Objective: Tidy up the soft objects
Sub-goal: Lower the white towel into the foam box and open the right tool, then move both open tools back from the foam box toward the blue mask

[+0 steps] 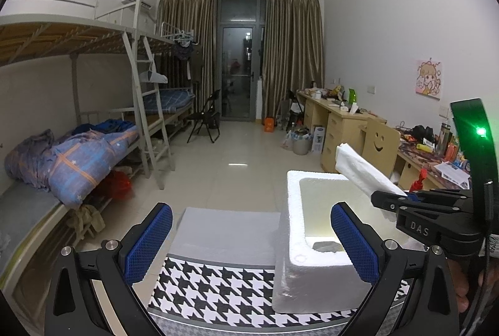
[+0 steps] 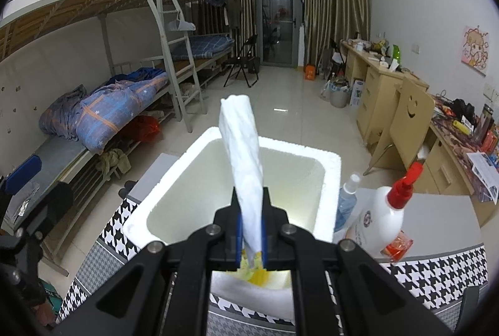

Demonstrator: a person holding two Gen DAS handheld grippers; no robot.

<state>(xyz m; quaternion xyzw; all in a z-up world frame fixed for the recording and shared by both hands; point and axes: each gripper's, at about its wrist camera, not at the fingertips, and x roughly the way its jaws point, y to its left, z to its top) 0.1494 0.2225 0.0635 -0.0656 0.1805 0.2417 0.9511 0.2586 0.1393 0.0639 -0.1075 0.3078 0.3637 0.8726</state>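
Observation:
My right gripper point(image 2: 250, 237) is shut on a white tissue pack point(image 2: 241, 149) and holds it over the open white foam box point(image 2: 330, 177). The pack sticks up and forward from the jaws; its lower end shows yellow print. In the left wrist view the right gripper point(image 1: 402, 199) comes in from the right with the tissue pack point(image 1: 361, 169) above the foam box point(image 1: 294, 202). A dark object point(image 1: 326, 246) lies on the box floor. My left gripper point(image 1: 251, 242) is open and empty, at the box's near left corner.
The box stands on a table with a houndstooth cloth point(image 1: 218, 286). A white pump bottle with a red top point(image 2: 385, 217) and a clear spray bottle point(image 2: 346, 202) stand right of the box. Bunk beds point(image 1: 78, 149) stand left, desks point(image 1: 343, 124) right.

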